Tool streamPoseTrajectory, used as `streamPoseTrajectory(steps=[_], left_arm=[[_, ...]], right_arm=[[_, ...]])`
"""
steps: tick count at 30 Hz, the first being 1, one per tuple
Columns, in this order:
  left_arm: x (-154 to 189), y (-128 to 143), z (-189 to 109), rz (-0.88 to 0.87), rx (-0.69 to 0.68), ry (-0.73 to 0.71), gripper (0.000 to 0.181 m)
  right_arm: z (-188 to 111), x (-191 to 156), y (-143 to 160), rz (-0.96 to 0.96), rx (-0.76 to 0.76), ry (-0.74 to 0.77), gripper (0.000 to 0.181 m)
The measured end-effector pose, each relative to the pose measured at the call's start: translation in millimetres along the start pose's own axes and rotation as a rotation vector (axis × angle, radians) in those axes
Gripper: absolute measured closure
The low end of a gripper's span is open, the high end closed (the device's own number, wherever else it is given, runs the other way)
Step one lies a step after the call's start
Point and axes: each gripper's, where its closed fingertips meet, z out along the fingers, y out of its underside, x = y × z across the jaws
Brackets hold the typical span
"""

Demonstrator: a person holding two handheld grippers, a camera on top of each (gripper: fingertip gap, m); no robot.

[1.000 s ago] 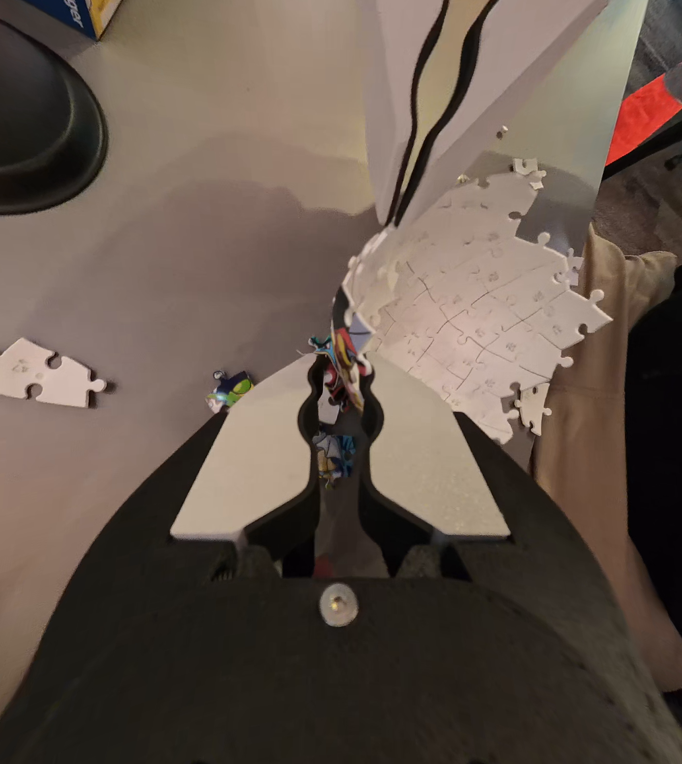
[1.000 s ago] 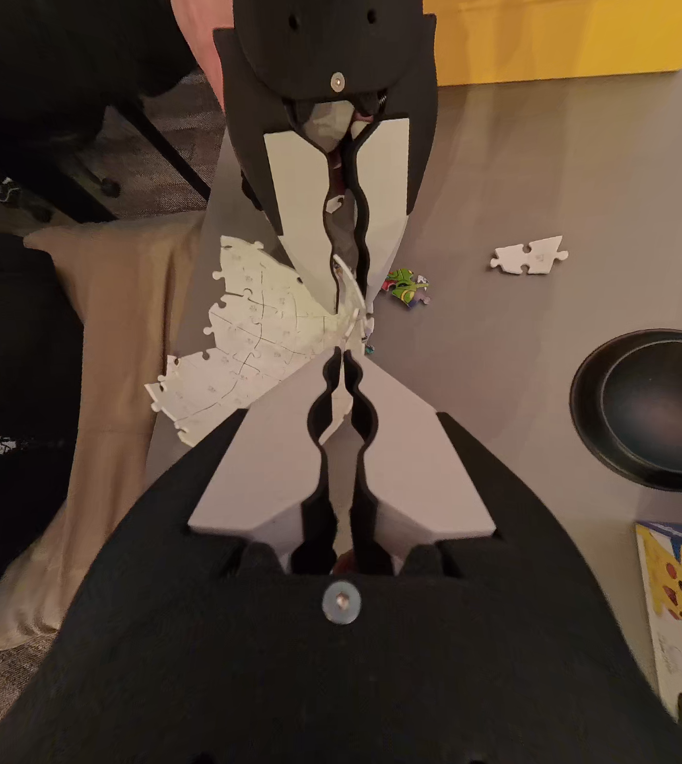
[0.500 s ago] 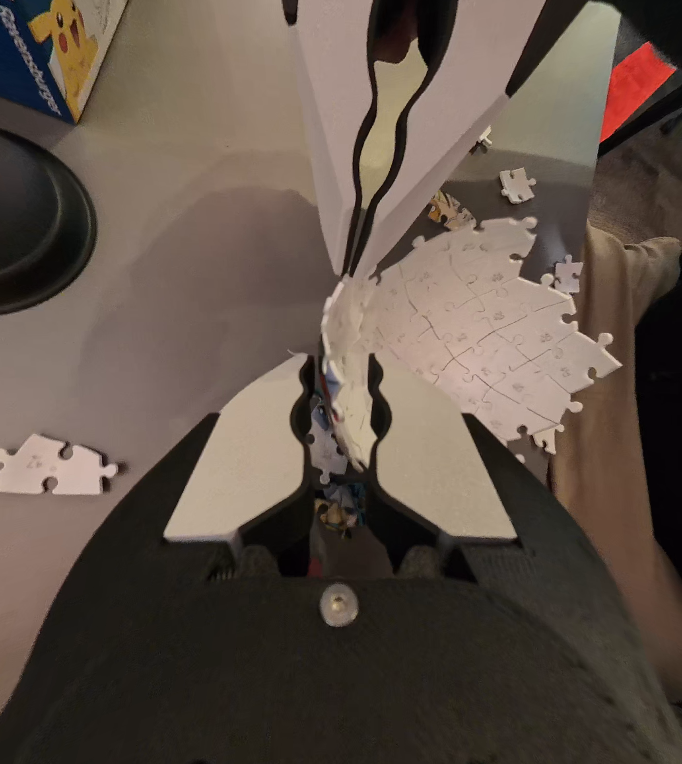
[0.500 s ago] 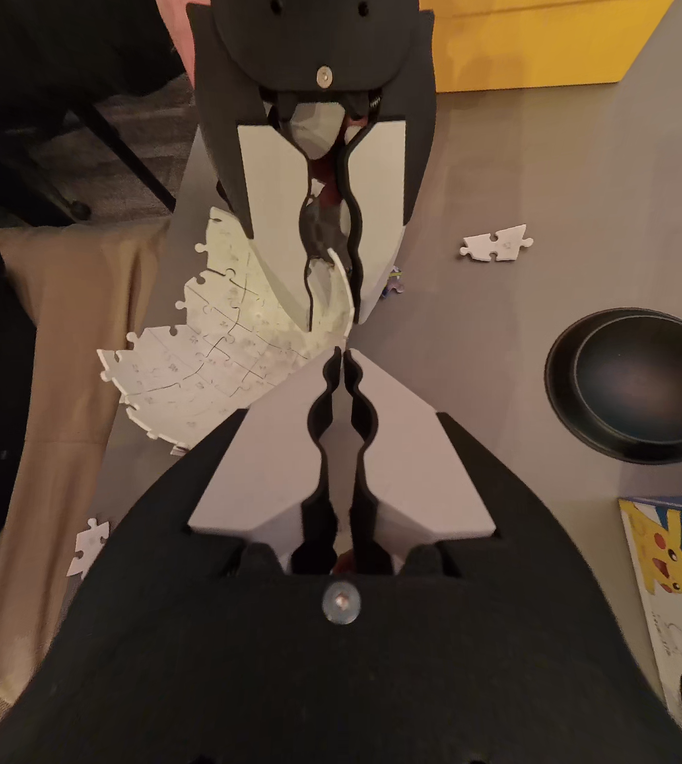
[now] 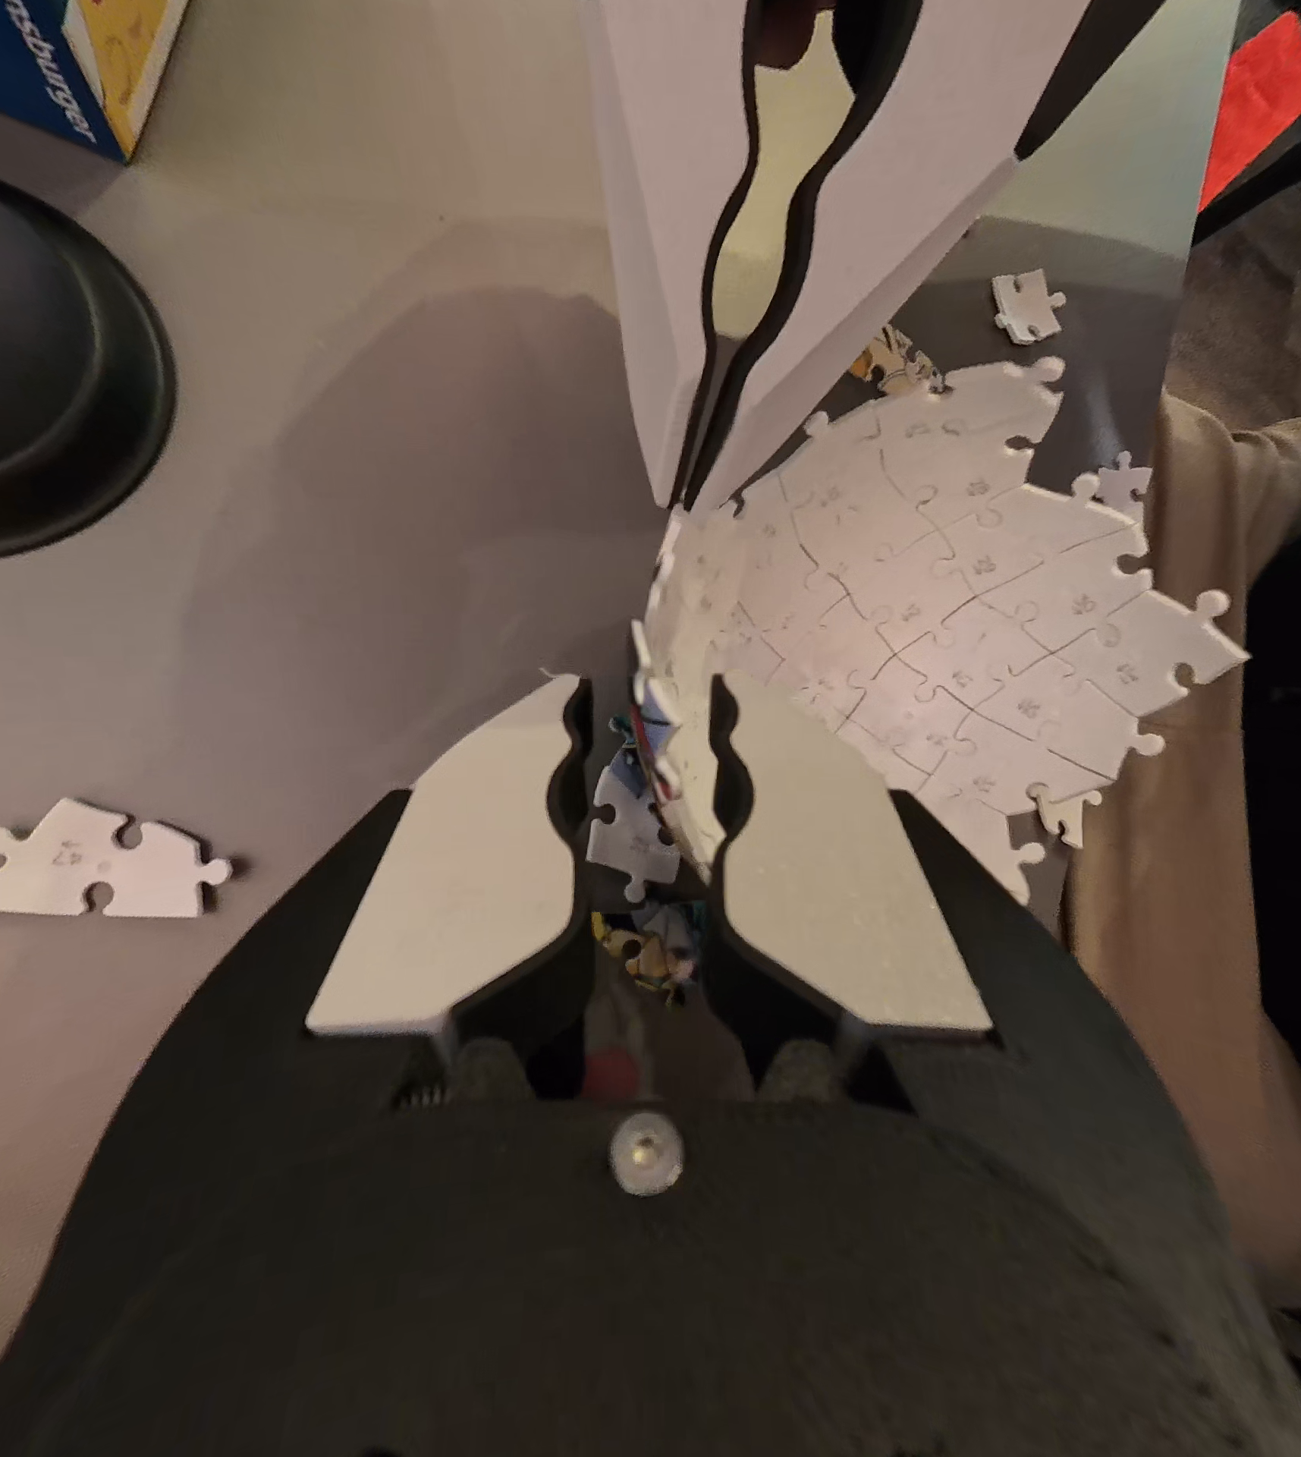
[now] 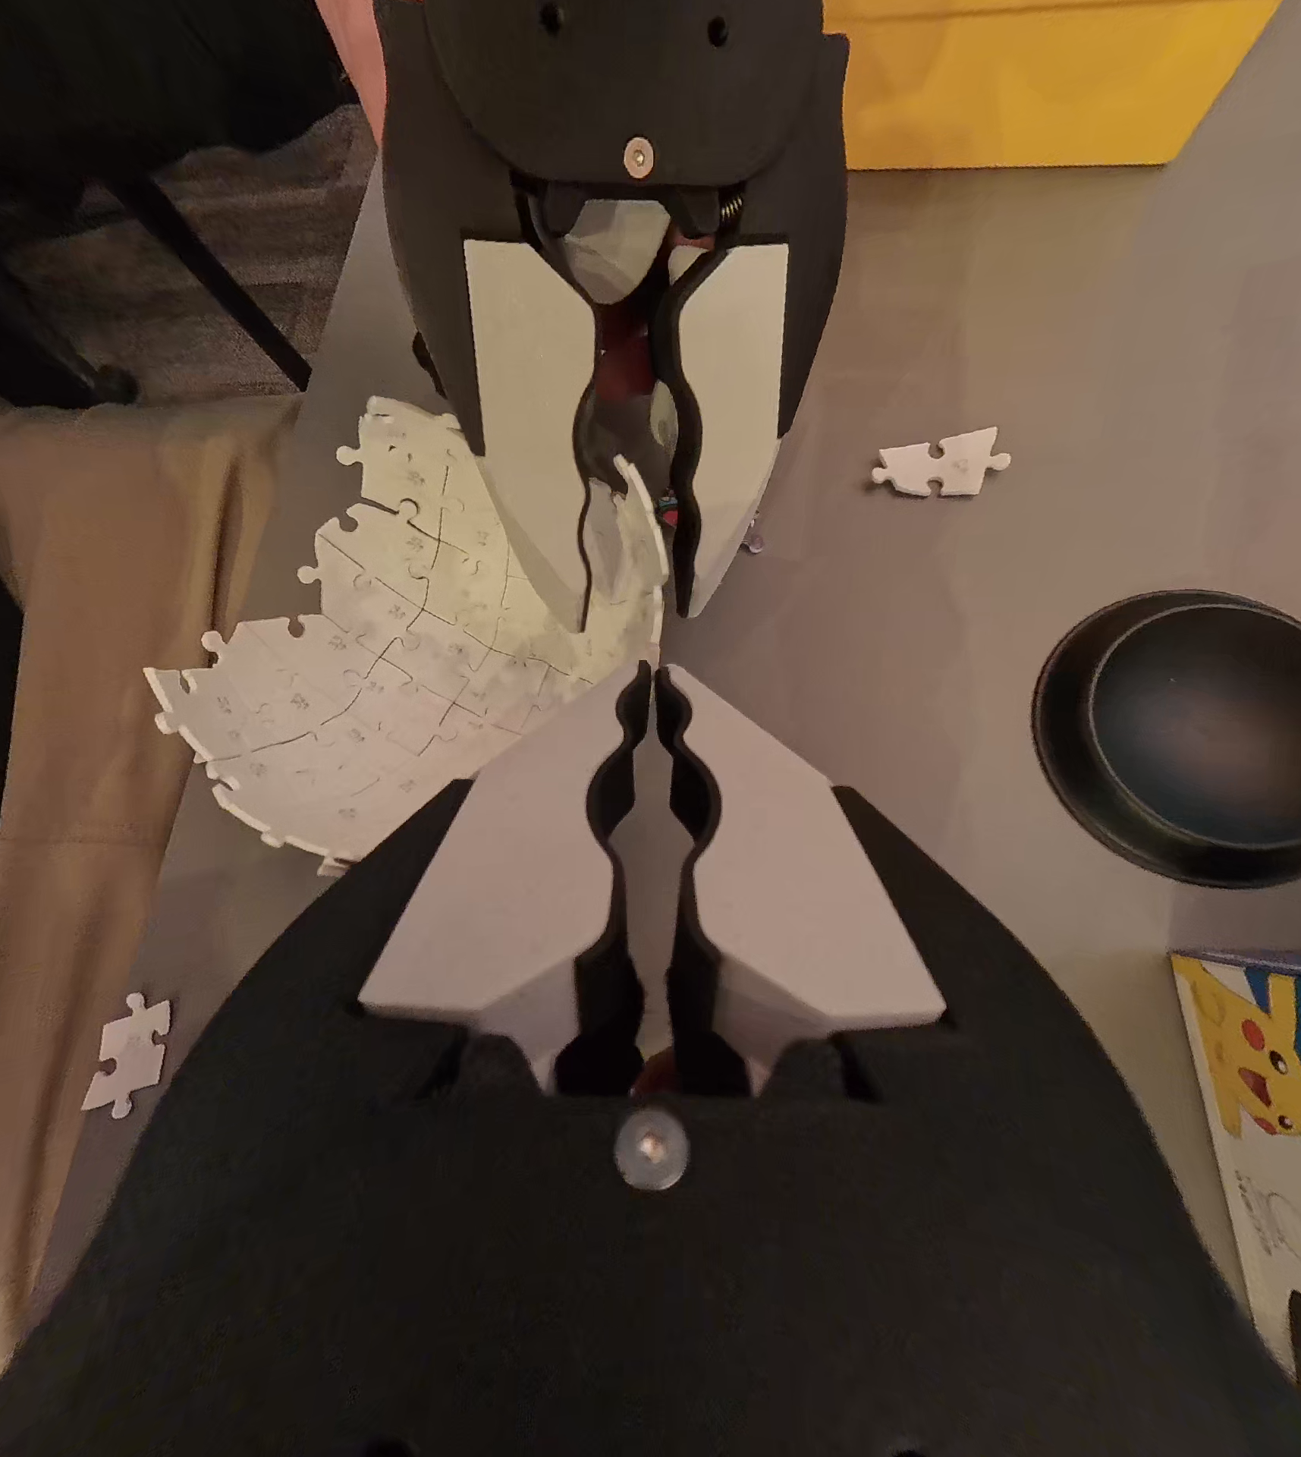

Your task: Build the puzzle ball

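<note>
The puzzle ball is a partly built curved shell point(image 5: 946, 631), white inner side up, held above the grey table. It also shows in the right wrist view point(image 6: 395, 686). My right gripper point(image 6: 647, 670) is shut on the shell's rim at its fingertips, and it shows from above in the left wrist view point(image 5: 682, 501). My left gripper point(image 5: 647, 686) straddles the same rim with its jaws parted. The rim lies against the right finger, with a gap on the left. Opposite, it shows in the right wrist view point(image 6: 631, 619).
Two joined white pieces point(image 5: 95, 863) lie left of my left gripper. Loose pieces point(image 5: 1025, 303) lie near the table's edge, others point(image 5: 631, 844) under the jaws. A black bowl point(image 6: 1214, 733), a picture box point(image 6: 1293, 1104), a yellow box point(image 6: 1025, 79) and beige cloth point(image 6: 79, 631) surround the work. The grippers' ends are close to 4 centimetres from one another.
My left gripper's jaws have widened a little and the shell's rim now sits deeper between them. My right gripper has kept its pinch on the rim.
</note>
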Motion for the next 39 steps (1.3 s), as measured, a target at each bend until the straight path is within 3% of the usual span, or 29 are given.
streamPoseTrajectory(steps=[3,8,21,26,31,39], left_arm=[[0,-1,1,0.005,0.005,0.002,0.168],[-4,0,6,0.016,-0.009,-0.014,0.175],[-4,-3,7,-0.009,0.016,0.007,0.178],[-3,-4,7,-0.008,0.018,0.013,0.179],[-3,-5,7,-0.004,0.020,0.012,0.179],[-3,-3,7,0.004,0.017,0.010,0.179]], right_arm=[[0,2,-1,0.003,0.004,0.010,0.181],[-1,5,-1,0.001,0.011,0.034,0.181],[-3,8,-2,0.056,0.049,0.044,0.181],[-5,6,-2,0.093,0.049,0.015,0.168],[7,4,10,0.124,-0.043,-0.015,0.155],[25,1,15,0.119,-0.092,-0.035,0.180]])
